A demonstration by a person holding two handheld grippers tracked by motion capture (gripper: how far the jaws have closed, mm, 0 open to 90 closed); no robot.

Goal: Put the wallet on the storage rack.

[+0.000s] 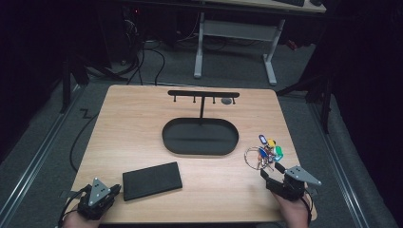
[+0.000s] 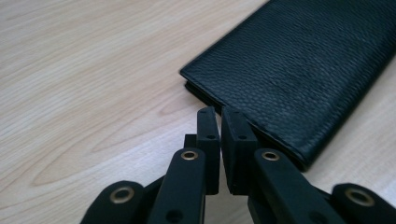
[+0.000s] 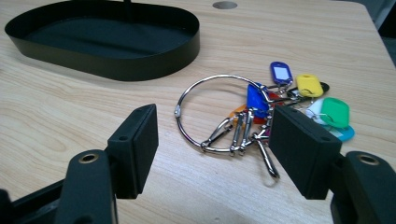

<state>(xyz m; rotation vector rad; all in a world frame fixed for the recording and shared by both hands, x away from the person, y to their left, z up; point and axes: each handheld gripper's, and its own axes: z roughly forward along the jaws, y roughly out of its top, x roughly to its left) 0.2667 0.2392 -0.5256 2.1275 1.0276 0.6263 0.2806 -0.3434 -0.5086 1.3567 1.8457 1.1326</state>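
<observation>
High view: our right hand-held gripper [image 1: 272,172] sits at the near right of the worktop [image 1: 128,128], jaws wide apart, holding nothing. The key bunch [image 1: 264,154] lies just ahead of it, ring toward the tray [image 1: 200,150], tags fanned to the right. Right gripper view puts the ring [image 3: 215,114] straight between the jaws, flat on the wood, so we'd judge this hand the one to take it. Left hand-held gripper [image 1: 114,189] is at the near left, jaws nearly together, empty, tips just beside the wallet [image 1: 152,180], whose long axis runs left-right. Hook rack [image 1: 203,94] stands behind the tray. Pale wood worktop, dark room, grey floor.
</observation>
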